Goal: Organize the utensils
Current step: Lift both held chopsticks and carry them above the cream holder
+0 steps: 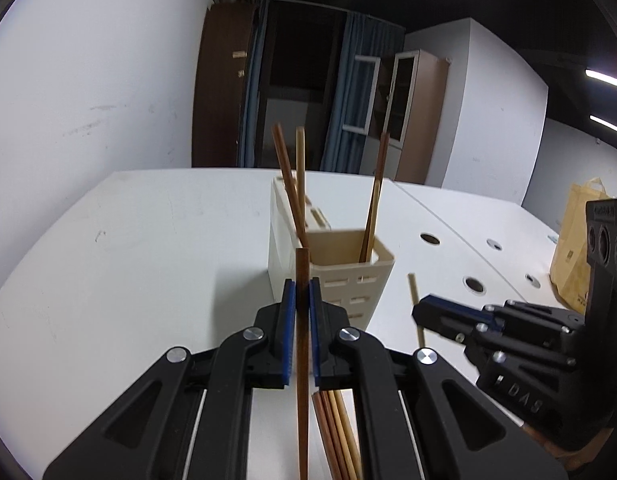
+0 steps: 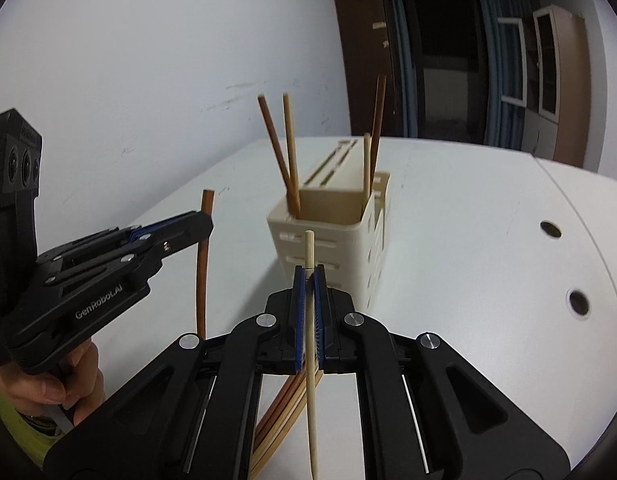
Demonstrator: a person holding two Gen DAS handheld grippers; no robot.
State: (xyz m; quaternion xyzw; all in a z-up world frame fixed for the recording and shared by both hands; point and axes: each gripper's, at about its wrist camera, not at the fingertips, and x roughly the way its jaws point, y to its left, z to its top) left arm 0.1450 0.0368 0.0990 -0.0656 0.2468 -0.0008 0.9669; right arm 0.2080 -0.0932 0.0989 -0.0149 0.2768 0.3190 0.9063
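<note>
The left gripper (image 1: pixel 302 286) clamps a dark brown chopstick (image 1: pixel 303 360) upright between its pads, the cream utensil holder (image 1: pixel 350 276) standing just beyond at one o'clock. The right gripper (image 2: pixel 309 274) pinches a pale chopstick (image 2: pixel 310 360), holder at twelve o'clock.

**Holder ahead of both tongs, loose chopsticks beneath**

The utensil holder (image 1: pixel 340 276) stands on the surface (image 1: pixel 128 264) just ahead of the left tongs (image 1: pixel 302 292) and the right tongs (image 2: pixel 309 280). Four chopsticks (image 2: pixel 291 152) stand in the holder's near compartment, leaning apart. A slotted block (image 2: pixel 332 164) sits behind that compartment. A bundle of loose chopsticks (image 1: pixel 336 432) lies on the surface below both tongs. A bag (image 1: pixel 572 252) rests far right of the left tongs.
</note>
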